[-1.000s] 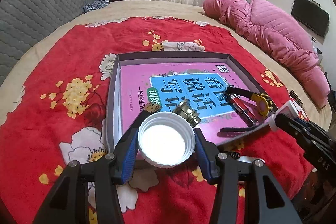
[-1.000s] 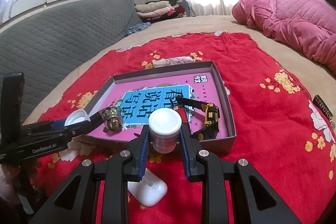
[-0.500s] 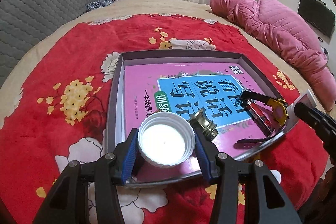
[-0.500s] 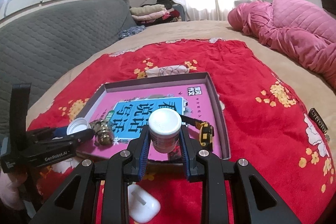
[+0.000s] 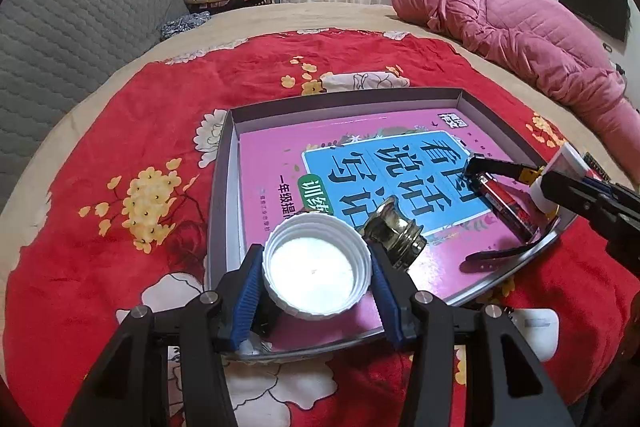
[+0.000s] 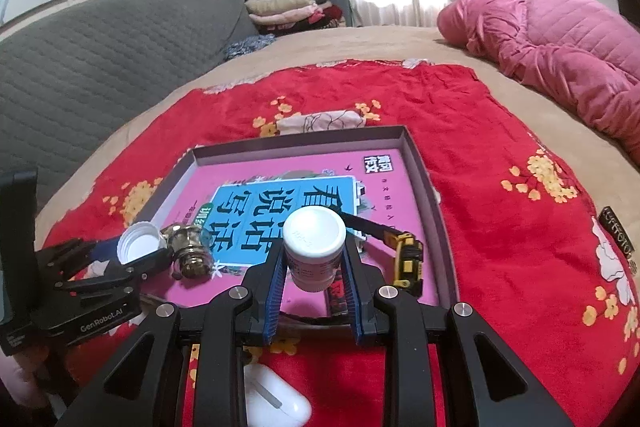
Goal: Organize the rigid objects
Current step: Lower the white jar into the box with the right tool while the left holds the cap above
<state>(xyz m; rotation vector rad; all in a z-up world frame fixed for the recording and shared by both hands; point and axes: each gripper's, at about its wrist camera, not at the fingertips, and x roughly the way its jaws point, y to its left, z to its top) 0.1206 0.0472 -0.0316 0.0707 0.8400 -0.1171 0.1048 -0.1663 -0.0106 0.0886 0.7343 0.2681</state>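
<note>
We note left tool (image 5: 316,271) clamped on upturned white cap (image 5: 316,267), over near-left corner of grey tray (image 5: 224,187) on bed. Right tool (image 6: 314,263) clamped on white bottle (image 6: 314,247), upright, over tray's near edge. We see brass knob (image 5: 394,235), pink book (image 5: 280,163), yellow-black tool (image 6: 406,259) inside tray. White earbud case (image 6: 276,403) on red blanket (image 5: 120,131), near bed's front edge.

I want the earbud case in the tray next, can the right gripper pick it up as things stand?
Probably not yet: the right gripper is shut on the white bottle, so it has no free jaws. The earbud case itself lies uncovered beneath it.
</note>
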